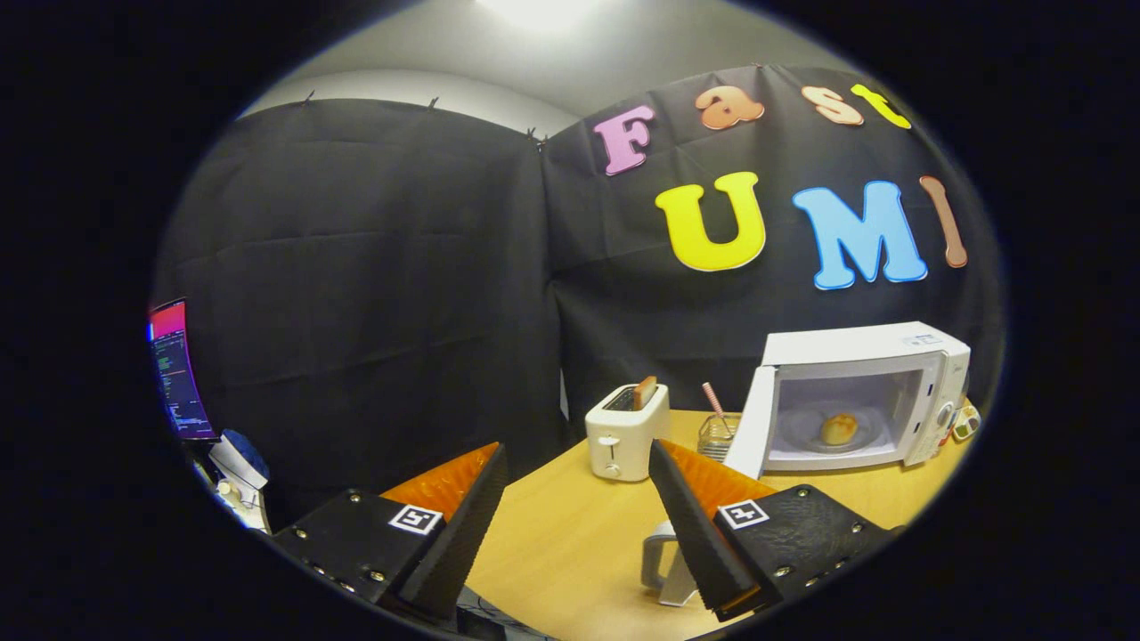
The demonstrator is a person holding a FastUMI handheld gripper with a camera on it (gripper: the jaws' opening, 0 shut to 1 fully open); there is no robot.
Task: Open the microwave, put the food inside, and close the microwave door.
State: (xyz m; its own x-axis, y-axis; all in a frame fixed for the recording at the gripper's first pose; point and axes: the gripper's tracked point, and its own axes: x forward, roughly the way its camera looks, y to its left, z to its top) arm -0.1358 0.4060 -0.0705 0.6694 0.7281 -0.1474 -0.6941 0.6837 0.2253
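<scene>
The claw (577, 450) is standing wide, its two fingers (463, 525) spread well apart and gripping nothing, with bare bench (552, 525) showing between them. Each finger is carrying a square marker tag (416, 518) on its mount. A white mug (663, 565) is sitting on the bench just beside the inner edge of the right-hand finger, which is partly covering it; its handle is facing toward the gap between the fingers. Beyond the fingertips, a white toaster (626, 432) is standing upright on the bench with a slice of toast (645, 392) sticking up out of its slot. Just beside the toaster, toward the microwave, a small clear glass jar (714, 434) is holding a striped straw (712, 399) that is leaning at a tilt. Farther along the bench, the white microwave (859, 396) is standing with its door (750, 423) swung open. The food (838, 429), a rounded golden piece resembling a bread roll, is resting on a plate (868, 436) inside the cavity, well apart from the claw. A small item is lying beside the far side of the microwave, too small to identify. Off to the opposite side, past the bench edge, a lit screen (178, 374) is glowing in front of the dark cloth wall (374, 267).
</scene>
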